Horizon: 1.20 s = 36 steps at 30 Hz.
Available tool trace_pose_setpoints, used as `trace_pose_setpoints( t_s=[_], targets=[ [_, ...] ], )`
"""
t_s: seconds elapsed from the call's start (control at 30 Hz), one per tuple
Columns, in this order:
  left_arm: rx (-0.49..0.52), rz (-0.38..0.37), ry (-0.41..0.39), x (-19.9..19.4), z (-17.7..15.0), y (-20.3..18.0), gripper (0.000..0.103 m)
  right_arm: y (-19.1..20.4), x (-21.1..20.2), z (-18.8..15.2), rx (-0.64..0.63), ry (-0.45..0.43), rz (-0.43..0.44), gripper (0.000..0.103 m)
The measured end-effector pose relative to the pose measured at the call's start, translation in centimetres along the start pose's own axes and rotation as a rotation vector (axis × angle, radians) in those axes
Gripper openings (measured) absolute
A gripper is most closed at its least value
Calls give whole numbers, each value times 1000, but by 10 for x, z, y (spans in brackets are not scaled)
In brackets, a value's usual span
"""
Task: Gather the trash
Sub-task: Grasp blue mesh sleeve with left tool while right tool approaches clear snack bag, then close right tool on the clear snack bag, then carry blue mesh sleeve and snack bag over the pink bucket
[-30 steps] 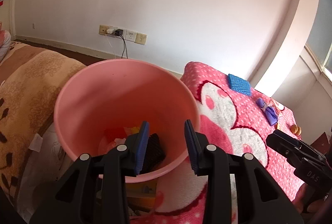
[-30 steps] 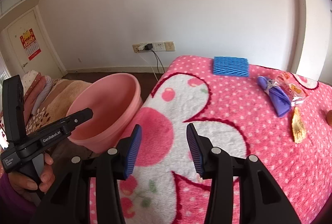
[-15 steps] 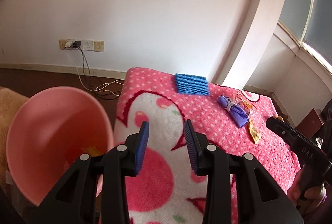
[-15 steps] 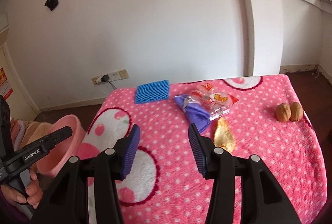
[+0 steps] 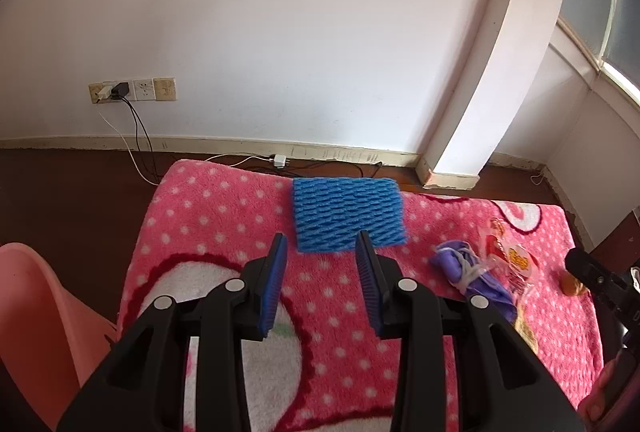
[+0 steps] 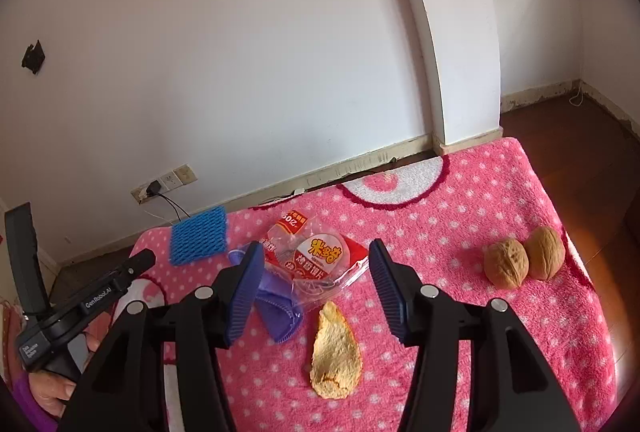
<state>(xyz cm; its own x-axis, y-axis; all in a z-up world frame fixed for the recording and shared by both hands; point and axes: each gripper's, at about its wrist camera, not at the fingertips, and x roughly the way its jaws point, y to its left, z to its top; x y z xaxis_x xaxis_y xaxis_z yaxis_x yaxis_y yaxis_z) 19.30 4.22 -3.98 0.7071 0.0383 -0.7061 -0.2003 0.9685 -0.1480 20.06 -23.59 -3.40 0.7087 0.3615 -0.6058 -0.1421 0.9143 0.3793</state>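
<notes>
My left gripper (image 5: 322, 282) is open and empty just short of a blue foam net (image 5: 347, 215) lying on the pink dotted blanket (image 5: 224, 216). The pink bin (image 5: 36, 316) shows at the left edge. My right gripper (image 6: 316, 290) is open and empty above a clear red snack wrapper (image 6: 320, 258), a purple bag (image 6: 276, 312) and an orange peel (image 6: 335, 352). The blue foam net (image 6: 199, 241) lies further left. In the left wrist view the purple bag (image 5: 476, 282) and wrapper (image 5: 514, 260) lie to the right.
Two walnuts (image 6: 522, 262) sit near the blanket's right edge (image 6: 560, 216). Wall sockets with plugged cables (image 5: 128, 92) are on the far wall above dark floor. A white pillar (image 5: 492, 80) stands behind the blanket.
Both grippers have swung right, away from the pink bin. The left now faces the blue foam net; the right has moved in over the wrapper, purple bag and peel.
</notes>
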Motion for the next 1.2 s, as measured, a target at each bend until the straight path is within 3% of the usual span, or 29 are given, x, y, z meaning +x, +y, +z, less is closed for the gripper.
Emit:
trace_pose_setpoints(
  t_s=[0.3, 0.4, 0.53, 0.67, 0.73, 0.83, 1.03, 1.2],
  targets=[
    [-40, 77, 75, 51, 5, -1, 35, -11, 43, 12, 67, 45, 12, 58],
    [-27, 95, 51, 51, -2, -5, 35, -15, 54, 7, 57, 69, 6, 59],
    [-14, 77, 50, 45, -6, -13, 10, -19, 65, 4, 62, 124, 31, 59],
    [-7, 61, 37, 33, -11, -20, 8, -17, 70, 3, 47, 146, 51, 57],
    [-19, 50, 34, 24, -13, -22, 8, -14, 71, 1, 35, 161, 67, 41],
    [-25, 44, 27, 9, -16, -24, 8, -7, 72, -1, 18, 175, 88, 31],
    [-31, 32, 8, -24, -21, -24, 8, 4, 55, 0, -1, 125, 152, 21],
    [-33, 30, -5, -55, -28, -21, 8, 18, 39, 0, -42, 89, 228, 20]
  ],
)
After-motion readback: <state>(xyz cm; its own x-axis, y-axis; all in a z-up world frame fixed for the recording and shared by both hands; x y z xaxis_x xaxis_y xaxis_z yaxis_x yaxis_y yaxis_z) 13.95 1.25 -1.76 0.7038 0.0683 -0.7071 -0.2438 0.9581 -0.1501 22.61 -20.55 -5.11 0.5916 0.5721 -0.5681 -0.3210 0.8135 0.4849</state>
